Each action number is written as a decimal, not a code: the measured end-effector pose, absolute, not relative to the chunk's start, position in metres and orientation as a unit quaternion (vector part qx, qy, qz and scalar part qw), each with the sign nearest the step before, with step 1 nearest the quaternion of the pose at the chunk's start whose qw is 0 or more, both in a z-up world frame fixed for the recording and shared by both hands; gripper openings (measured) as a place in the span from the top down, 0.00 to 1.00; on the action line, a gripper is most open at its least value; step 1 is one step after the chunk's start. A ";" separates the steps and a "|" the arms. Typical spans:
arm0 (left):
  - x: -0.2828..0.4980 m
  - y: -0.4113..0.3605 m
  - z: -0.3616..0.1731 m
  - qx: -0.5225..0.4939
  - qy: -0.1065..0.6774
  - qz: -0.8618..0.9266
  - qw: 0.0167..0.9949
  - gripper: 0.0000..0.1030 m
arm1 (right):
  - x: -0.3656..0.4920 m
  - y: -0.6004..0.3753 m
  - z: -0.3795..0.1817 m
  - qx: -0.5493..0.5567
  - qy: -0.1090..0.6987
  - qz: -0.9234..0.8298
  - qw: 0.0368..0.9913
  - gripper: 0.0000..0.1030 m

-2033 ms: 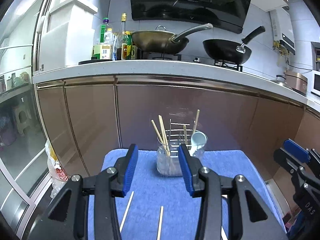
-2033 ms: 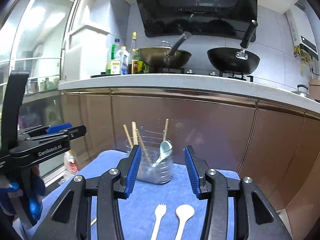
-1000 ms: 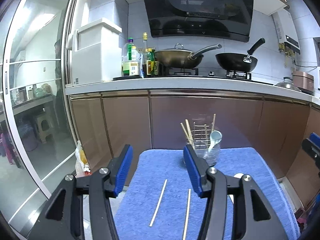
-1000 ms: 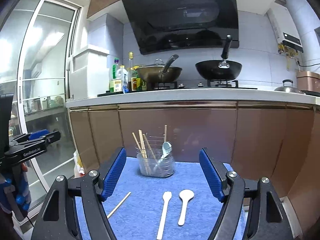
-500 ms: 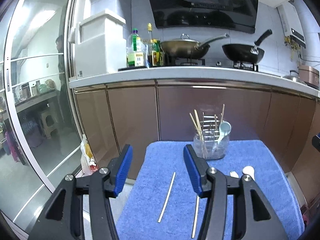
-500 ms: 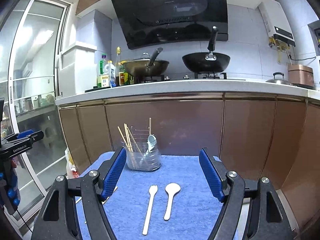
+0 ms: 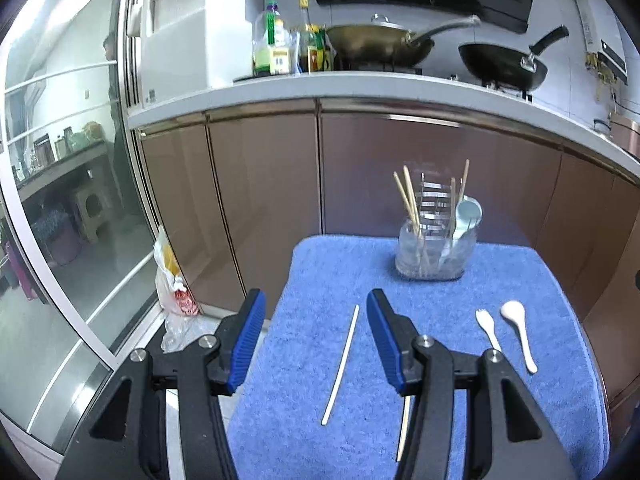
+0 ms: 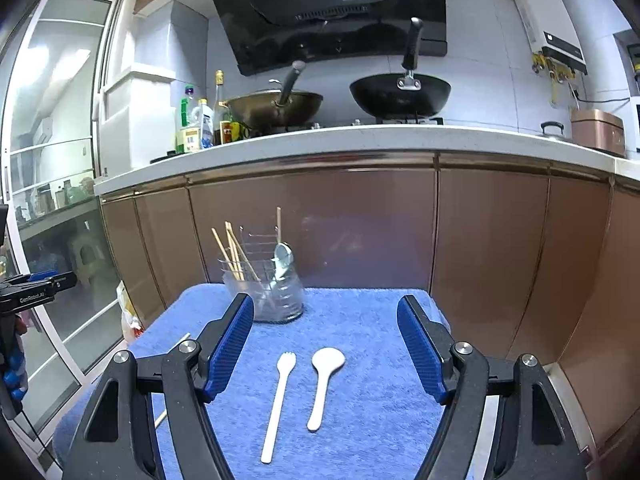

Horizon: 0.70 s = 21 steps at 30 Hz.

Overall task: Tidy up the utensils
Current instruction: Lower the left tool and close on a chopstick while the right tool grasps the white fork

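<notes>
**Thin sticks and light plastic, waiting on the towel**

Left wrist view: the left gripper (image 7: 316,336) hangs over the blue towel (image 7: 500,408) with its fingers well apart and nothing between the pads. A pale chopstick (image 7: 341,364) lies just below the gap, and a second chopstick (image 7: 403,428) is half hidden under the right finger. Both look stiff, light and thin, likely to roll; I would pinch one near its middle. The holder (image 7: 434,252) stands at the far side.

Right wrist view: the right gripper (image 8: 326,344) is wide open and empty above a white fork (image 8: 278,400) and white spoon (image 8: 323,384), lying side by side. They look like smooth, slippery plastic; the handles seem the safest hold.
</notes>
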<state>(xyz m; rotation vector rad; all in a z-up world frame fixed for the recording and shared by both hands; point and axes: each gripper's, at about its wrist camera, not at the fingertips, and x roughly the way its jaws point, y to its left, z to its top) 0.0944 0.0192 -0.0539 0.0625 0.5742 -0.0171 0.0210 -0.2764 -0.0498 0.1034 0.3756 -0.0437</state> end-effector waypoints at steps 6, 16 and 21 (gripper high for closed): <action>0.110 0.010 -0.083 0.038 0.336 -0.025 0.941 0.51 | 0.033 -0.277 -0.067 0.051 0.216 -0.017 0.975 0.31; 0.150 -0.017 -0.134 0.015 0.449 -0.114 0.886 0.51 | 0.069 -0.276 -0.100 0.052 0.300 0.007 0.952 0.39; 0.171 -0.039 -0.158 0.025 0.495 -0.162 0.854 0.52 | 0.104 -0.266 -0.122 0.071 0.368 0.072 0.924 0.50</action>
